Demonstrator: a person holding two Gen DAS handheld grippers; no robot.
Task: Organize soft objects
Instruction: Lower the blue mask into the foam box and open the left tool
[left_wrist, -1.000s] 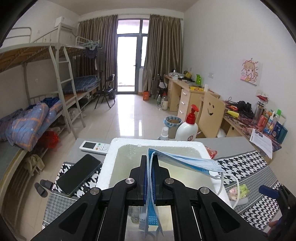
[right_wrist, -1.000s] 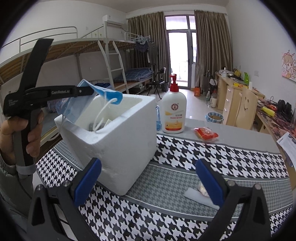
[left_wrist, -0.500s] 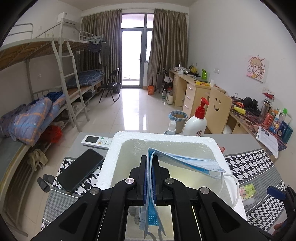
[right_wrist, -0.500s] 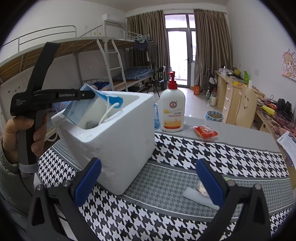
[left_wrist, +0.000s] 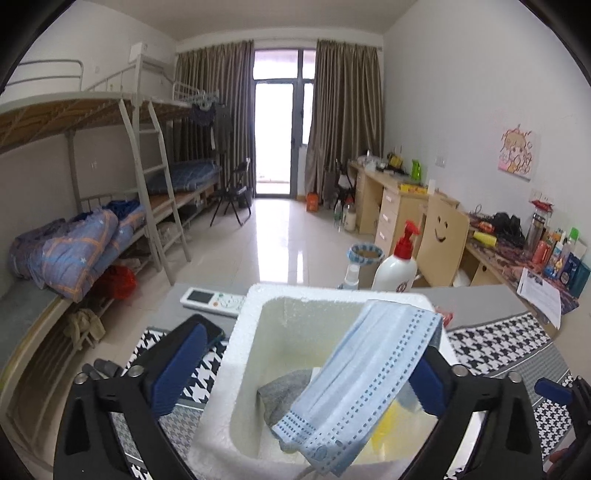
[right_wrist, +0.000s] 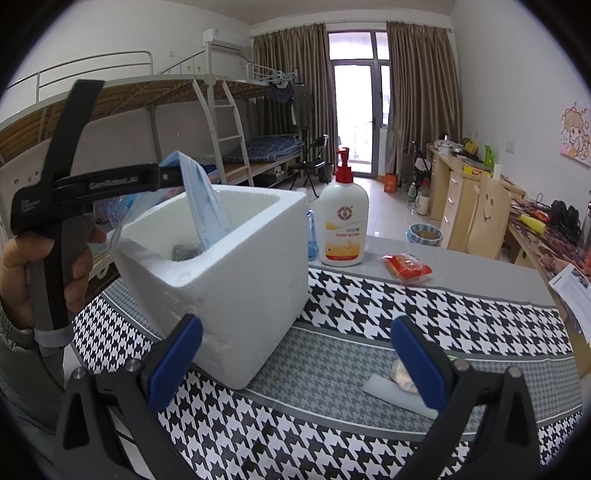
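A white foam box (left_wrist: 251, 332) (right_wrist: 258, 266) stands on the houndstooth table mat. My left gripper (left_wrist: 306, 354) (right_wrist: 173, 175) hovers over its mouth, jaws opening and spread wide. The blue face mask (left_wrist: 369, 376) (right_wrist: 205, 206) is no longer pinched. It drapes off the right finger and hangs down into the box. A grey cloth (left_wrist: 284, 391) (right_wrist: 184, 251) and something yellow (left_wrist: 388, 424) lie on the box floor. My right gripper (right_wrist: 295, 332) stands open low in front of the box, holding nothing. A small pale soft item (right_wrist: 402, 376) lies by its right finger.
Behind the box are a lotion pump bottle (right_wrist: 343, 221), a small spray bottle (right_wrist: 312, 240) and a red packet (right_wrist: 406, 267). A phone (left_wrist: 207, 332) and a white remote (left_wrist: 214, 299) lie left of the box. A white foam strip (right_wrist: 388, 391) is near the right gripper.
The left jaws, shut on the folded mask before, have sprung wide apart. The mask has unfolded and sagged into the box. The right gripper has not moved.
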